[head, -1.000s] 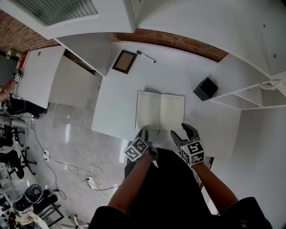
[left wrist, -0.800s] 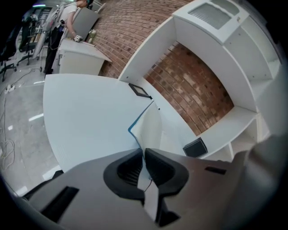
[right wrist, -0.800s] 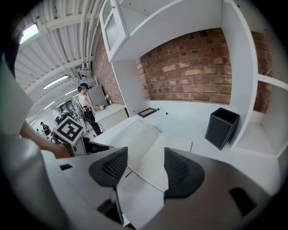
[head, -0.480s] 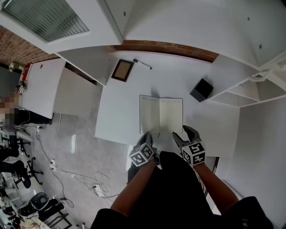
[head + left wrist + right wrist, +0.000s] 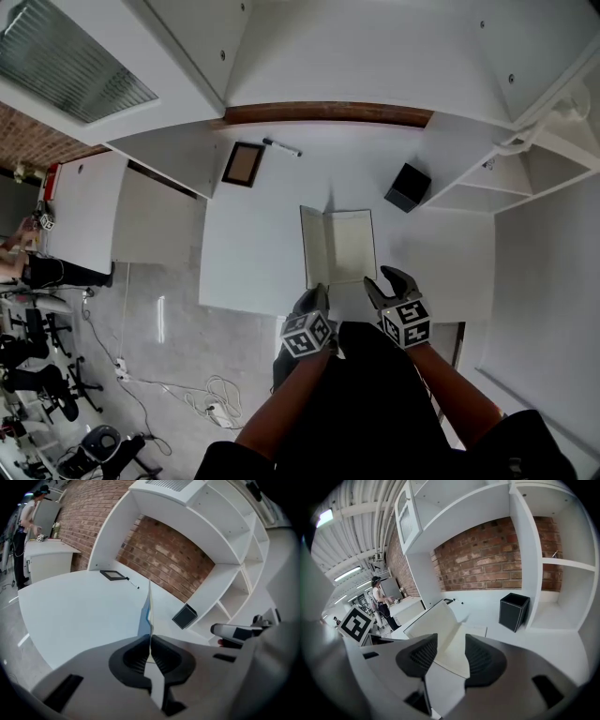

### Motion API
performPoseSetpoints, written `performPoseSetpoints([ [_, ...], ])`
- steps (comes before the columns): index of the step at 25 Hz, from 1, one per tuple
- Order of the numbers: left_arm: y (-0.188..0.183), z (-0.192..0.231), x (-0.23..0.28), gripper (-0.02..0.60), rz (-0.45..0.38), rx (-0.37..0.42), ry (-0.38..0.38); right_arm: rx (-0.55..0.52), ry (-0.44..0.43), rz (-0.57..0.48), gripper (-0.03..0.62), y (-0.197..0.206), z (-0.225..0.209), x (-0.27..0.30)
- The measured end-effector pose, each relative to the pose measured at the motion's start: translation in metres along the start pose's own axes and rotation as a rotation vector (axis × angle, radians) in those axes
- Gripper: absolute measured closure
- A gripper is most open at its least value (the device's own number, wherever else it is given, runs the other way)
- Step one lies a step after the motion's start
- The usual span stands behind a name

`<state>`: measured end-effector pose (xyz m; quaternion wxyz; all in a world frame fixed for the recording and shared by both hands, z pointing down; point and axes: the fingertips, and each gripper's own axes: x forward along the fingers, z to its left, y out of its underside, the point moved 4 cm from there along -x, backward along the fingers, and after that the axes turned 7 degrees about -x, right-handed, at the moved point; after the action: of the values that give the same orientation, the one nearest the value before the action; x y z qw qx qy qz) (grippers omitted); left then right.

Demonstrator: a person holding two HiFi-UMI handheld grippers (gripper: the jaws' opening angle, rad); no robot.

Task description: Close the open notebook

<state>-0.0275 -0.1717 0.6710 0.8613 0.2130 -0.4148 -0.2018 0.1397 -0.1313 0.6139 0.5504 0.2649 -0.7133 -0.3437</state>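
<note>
The notebook (image 5: 349, 246) lies on the white table (image 5: 248, 253) with cream pages showing. Its left half (image 5: 314, 248) stands raised, seen edge-on in the left gripper view (image 5: 149, 605). My left gripper (image 5: 316, 298) (image 5: 150, 645) is shut on the near edge of that raised half. The right half lies flat (image 5: 454, 634). My right gripper (image 5: 384, 284) (image 5: 446, 654) hovers at its near edge, jaws closing, the pads still apart and not pressing on the page.
A black box (image 5: 408, 187) (image 5: 514, 611) stands on the table behind the notebook to the right. A small picture frame (image 5: 243, 164) and a pen (image 5: 281, 147) lie at the back left. White shelving surrounds the table. A person stands far off at the left (image 5: 379, 599).
The notebook's left half has swung up from flat to nearly upright as the left gripper rose and rolled. The right gripper's jaws have narrowed.
</note>
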Motion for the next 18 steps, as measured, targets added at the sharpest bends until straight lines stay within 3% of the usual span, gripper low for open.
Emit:
performPoseSetpoints([
  [12, 0.022, -0.033, 0.017, 0.568, 0.087, 0.177, 0.046, 0.056, 0.095, -0.018, 0.496, 0.013, -0.025, -0.03],
  [18, 0.034, -0.045, 0.029, 0.568, 0.137, 0.285, 0.051, 0.103, 0.119, -0.036, 0.589, 0.024, -0.034, -0.045],
])
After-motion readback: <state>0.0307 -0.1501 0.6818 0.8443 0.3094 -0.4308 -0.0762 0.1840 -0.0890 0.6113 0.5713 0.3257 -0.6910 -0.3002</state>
